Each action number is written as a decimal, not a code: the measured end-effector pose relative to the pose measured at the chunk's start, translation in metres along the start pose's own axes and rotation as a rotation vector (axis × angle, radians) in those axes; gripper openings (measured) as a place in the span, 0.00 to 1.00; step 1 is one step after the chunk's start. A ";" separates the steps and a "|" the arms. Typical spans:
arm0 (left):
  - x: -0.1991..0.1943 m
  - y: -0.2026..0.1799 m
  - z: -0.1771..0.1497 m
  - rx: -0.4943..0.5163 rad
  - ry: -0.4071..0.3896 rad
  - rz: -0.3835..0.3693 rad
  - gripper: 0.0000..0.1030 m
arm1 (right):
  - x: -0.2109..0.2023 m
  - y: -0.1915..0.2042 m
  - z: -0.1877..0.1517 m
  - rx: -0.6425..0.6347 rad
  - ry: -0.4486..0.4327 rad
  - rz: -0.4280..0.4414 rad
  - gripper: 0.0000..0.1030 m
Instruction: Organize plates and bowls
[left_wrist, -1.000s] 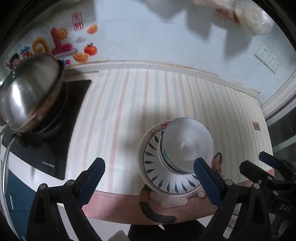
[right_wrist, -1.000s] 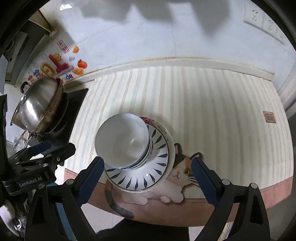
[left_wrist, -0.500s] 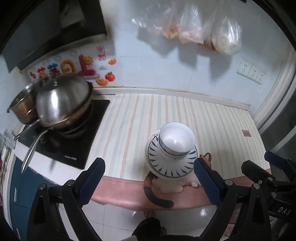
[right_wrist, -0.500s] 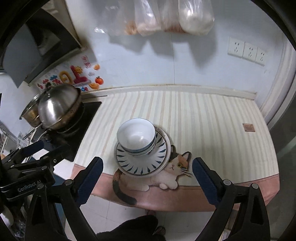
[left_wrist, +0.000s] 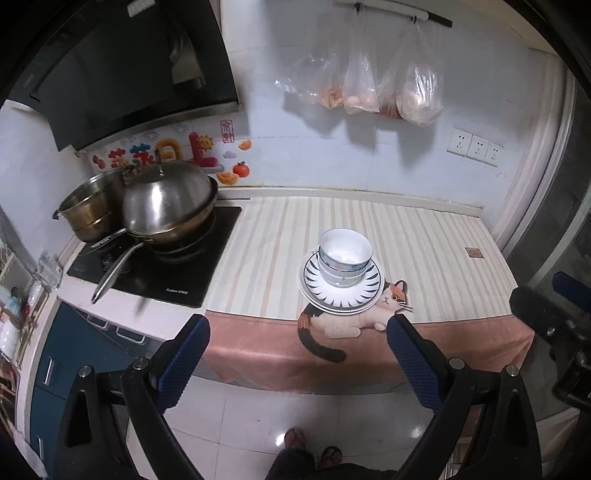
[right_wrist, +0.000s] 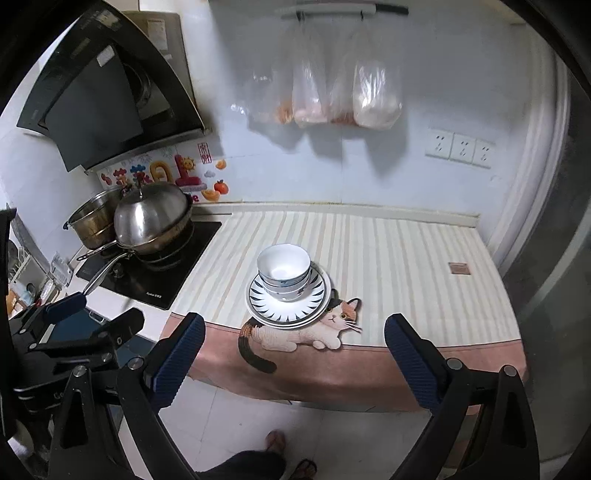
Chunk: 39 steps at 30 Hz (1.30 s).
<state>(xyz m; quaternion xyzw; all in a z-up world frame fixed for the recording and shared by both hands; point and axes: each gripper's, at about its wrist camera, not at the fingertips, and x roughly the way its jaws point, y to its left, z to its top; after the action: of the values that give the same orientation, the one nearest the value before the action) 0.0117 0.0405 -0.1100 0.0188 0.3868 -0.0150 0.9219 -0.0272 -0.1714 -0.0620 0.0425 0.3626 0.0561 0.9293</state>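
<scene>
My left tongs (left_wrist: 297, 354) are spread wide apart and hold nothing. My right tongs (right_wrist: 293, 350) are likewise wide apart and hold nothing. Both sets hang over the floor (right_wrist: 236, 424), off the front edge of the worktop (right_wrist: 406, 258).

The stacked bowls (right_wrist: 283, 271) sit nested, upright, on the stacked plates (right_wrist: 317, 301). The bowls stand slightly toward the left rim of the plates. I count what appear to be three bowls and two plates; the view is too small to confirm. The plates rest near the front edge of the worktop, on a striped cloth (left_wrist: 424, 266), touching the head of the printed cat (left_wrist: 351, 321).

At the left end of the worktop, a black hob (left_wrist: 177, 273) carries a lidded wok (left_wrist: 170, 203) and, behind it, a steel pot (left_wrist: 88, 210).
</scene>
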 end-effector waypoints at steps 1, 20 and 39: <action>-0.005 0.001 -0.002 -0.001 -0.005 0.003 0.95 | -0.008 0.002 -0.003 0.002 -0.007 -0.001 0.97; -0.048 0.020 -0.007 0.037 -0.083 -0.042 0.95 | -0.059 0.033 -0.023 0.049 -0.074 -0.094 0.97; -0.056 0.023 -0.012 0.018 -0.087 -0.045 0.95 | -0.063 0.034 -0.023 0.044 -0.069 -0.111 0.97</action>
<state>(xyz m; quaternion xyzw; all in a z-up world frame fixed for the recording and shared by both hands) -0.0351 0.0651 -0.0782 0.0177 0.3467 -0.0402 0.9369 -0.0916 -0.1450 -0.0326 0.0448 0.3331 -0.0050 0.9418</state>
